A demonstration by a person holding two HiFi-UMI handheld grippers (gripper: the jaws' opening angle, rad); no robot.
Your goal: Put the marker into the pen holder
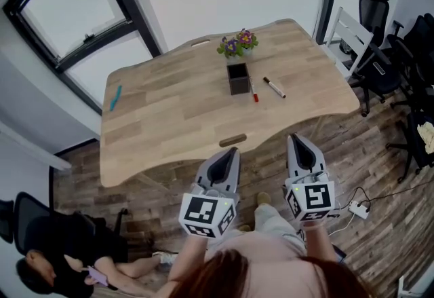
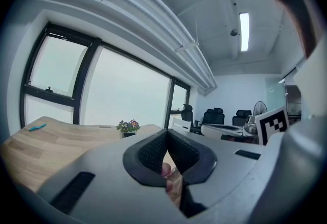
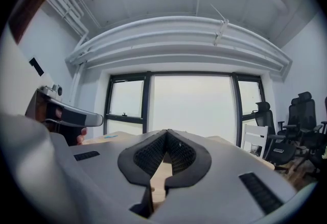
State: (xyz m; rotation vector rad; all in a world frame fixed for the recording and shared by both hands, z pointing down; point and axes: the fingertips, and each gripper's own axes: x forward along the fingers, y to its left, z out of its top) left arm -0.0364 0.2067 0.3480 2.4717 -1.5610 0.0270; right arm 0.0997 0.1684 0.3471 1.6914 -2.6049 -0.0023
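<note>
On the wooden table (image 1: 169, 113) stands a black square pen holder (image 1: 238, 78). Just to its right lie a red marker (image 1: 253, 90) and, further right, a white marker with dark ends (image 1: 274, 87). Both grippers hang well short of the table's near edge, over the floor. My left gripper (image 1: 231, 152) is shut with nothing in it, and my right gripper (image 1: 293, 138) is shut and empty too. In the left gripper view the shut jaws' tip (image 2: 166, 132) points at the window; the right gripper (image 3: 166, 132) also points up toward the windows.
A small pot of purple flowers (image 1: 238, 43) stands behind the pen holder. A teal pen (image 1: 115, 97) lies at the table's left edge. Office chairs (image 1: 380, 52) crowd the right side. A seated person (image 1: 61, 256) is at the lower left on the floor side.
</note>
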